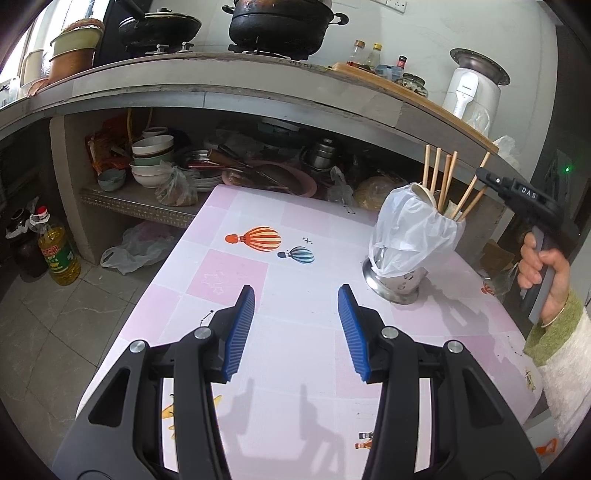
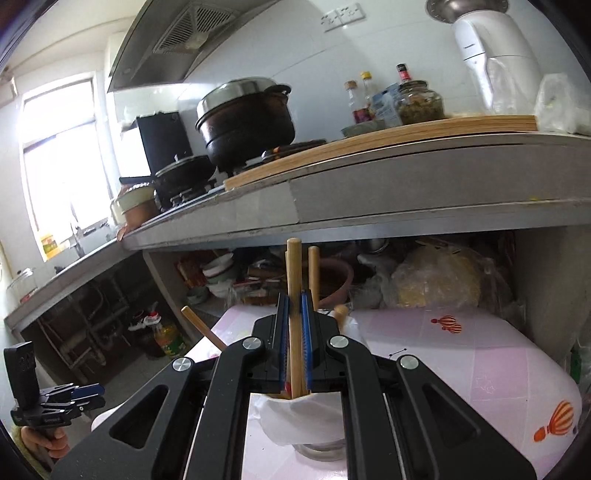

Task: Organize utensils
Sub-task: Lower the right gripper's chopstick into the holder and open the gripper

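So up close, our right gripper [image 2: 295,321] has its blue fingers [image 2: 306,332] pinching a single wooden chopstick [image 2: 294,280], which stands nearly upright between the pads. Its top pokes well above the fingertips and its lower end drops into the holder right underneath. That holder [image 1: 395,284] is a shiny metal cup with a white plastic bag [image 1: 413,229] draped over it, sitting on the pink table [image 1: 258,206] with the hot-air balloon print. A few more chopsticks [image 1: 437,170] stick up out of it, fanned out at different angles; one leans off to the left in the right wrist view.

Our left gripper [image 1: 295,325] is hovering low over the table with its fingers [image 1: 243,325] spread and nothing between them. The holder sits ahead and to the right of it, well apart from the fingers.

Further back there's a concrete shelf [image 1: 147,210] crammed with stacked bowls [image 1: 151,158] and plates, and above that the stove top with a big black pot [image 1: 277,22].
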Motion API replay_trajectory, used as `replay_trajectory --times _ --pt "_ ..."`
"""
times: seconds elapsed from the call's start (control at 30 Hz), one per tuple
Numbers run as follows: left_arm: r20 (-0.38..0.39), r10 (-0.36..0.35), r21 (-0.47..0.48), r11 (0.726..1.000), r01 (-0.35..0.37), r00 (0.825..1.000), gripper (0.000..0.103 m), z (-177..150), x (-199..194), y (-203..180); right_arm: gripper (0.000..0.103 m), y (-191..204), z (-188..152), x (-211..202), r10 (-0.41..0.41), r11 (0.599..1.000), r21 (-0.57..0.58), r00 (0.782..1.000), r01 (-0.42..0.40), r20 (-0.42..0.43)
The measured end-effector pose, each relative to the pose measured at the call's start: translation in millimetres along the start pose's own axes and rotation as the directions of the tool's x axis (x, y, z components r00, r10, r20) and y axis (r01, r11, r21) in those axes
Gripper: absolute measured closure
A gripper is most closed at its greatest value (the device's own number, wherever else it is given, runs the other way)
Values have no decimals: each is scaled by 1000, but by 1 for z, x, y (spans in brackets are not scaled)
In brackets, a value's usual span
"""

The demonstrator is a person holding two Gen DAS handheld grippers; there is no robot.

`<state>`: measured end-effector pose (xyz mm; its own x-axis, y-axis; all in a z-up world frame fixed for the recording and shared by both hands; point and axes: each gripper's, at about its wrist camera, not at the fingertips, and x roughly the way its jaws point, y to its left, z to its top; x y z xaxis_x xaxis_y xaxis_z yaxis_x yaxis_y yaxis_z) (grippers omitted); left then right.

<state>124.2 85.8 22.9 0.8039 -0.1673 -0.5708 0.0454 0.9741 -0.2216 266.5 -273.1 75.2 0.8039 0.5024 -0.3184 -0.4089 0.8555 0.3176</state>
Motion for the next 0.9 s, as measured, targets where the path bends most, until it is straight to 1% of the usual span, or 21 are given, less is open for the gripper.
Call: replay_trajectory --times 0.13,0.2,0.3,0.37,0.5,0.6,0.73,0.83,0.9 --pt "3 -10 5 1000 10 1000 58 0 -2 -5 96 -5 -1 -2 -8 999 37 1000 9 -9" --pt "4 -15 7 1000 15 1000 58 -1 -3 -6 96 -11 0 -1 0 997 83 1000 2 -14" --pt "3 -21 12 1000 21 1000 58 -1 -4 -9 96 -18 2 -4 31 988 151 1000 -30 -4" --pt "3 -24 13 1000 24 1000 58 -2 -5 -10 95 -21 4 -5 45 983 176 999 -44 -2" --pt "8 -32 11 999 32 999 58 -1 -7 -10 95 -16 2 2 43 984 175 999 -37 -33" --pt "7 -39 6 999 39 999 58 -3 -7 -10 95 -7 0 4 31 989 143 999 -25 -36" --pt "0 -49 5 999 49 999 58 -4 -7 -11 95 2 1 8 -29 996 84 999 32 -45" --pt "4 -59 7 998 59 998 56 -5 -10 -13 96 -6 -1 15 -50 992 115 995 59 -85" --pt "8 -67 9 998 66 998 55 -6 -12 -15 95 -10 -3 15 -52 988 143 994 65 -91"
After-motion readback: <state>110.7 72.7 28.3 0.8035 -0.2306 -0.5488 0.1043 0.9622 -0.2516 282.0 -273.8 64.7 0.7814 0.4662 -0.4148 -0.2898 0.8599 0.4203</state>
